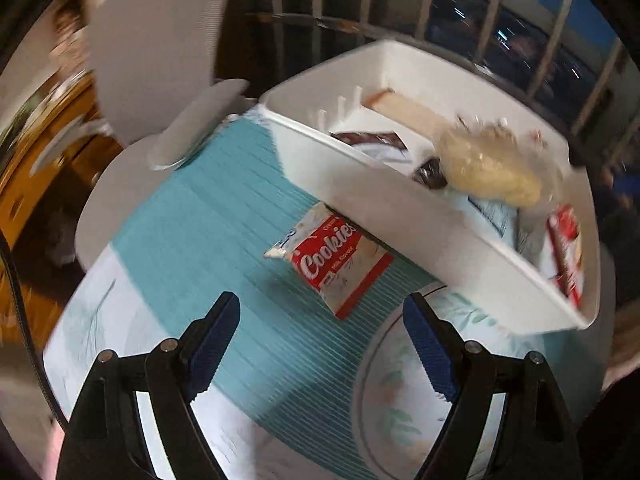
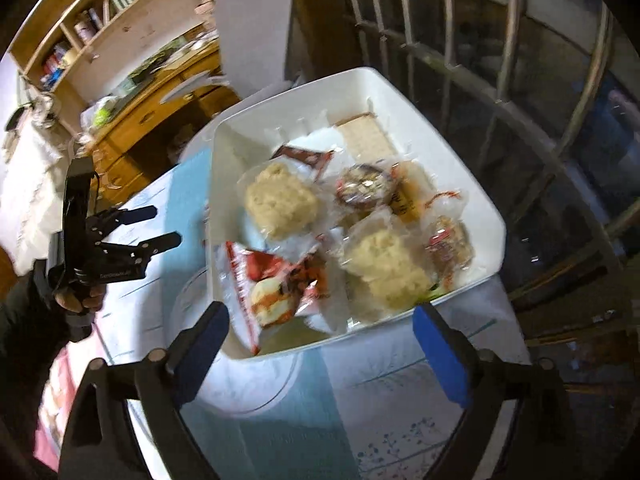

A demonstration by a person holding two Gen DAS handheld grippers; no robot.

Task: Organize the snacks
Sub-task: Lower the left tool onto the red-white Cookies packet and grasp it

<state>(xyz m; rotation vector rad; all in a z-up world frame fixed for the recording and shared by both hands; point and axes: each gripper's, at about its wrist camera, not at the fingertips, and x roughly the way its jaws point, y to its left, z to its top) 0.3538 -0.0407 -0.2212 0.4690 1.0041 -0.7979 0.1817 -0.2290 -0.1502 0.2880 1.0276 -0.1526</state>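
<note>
— Fingers first, left wrist view: how do they stand?

— Spread wide with nothing between them. The left gripper [image 1: 320, 332] sits at the bottom of the frame, and the cookie packet [image 1: 334, 262] lies flat on the teal mat [image 1: 208, 216] just above the gap, at centre. I judge the fingers are lined up to close on it.

— Why is the packet where it is?

— It seems to be the one snack not yet put away. Its upper edge lies right against the near wall of the white tray [image 1: 400, 216], which fills the right half of the frame. That wall may crowd the right finger. A white chair [image 1: 160, 48] stands at upper left, well apart.

— And the right wrist view?

— The right gripper [image 2: 320, 334] is also wide and holds nothing, low in the frame over the tray's near rim [image 2: 280, 354]. Wrapped snacks fill the tray: pale rice cakes [image 2: 282, 204], a red packet [image 2: 260, 280], a cracker [image 2: 366, 136] at the far end. The left gripper shows at middle left, over the tablecloth [image 2: 380, 420]. Wooden shelves [image 2: 100, 24] fill the upper left.
</note>
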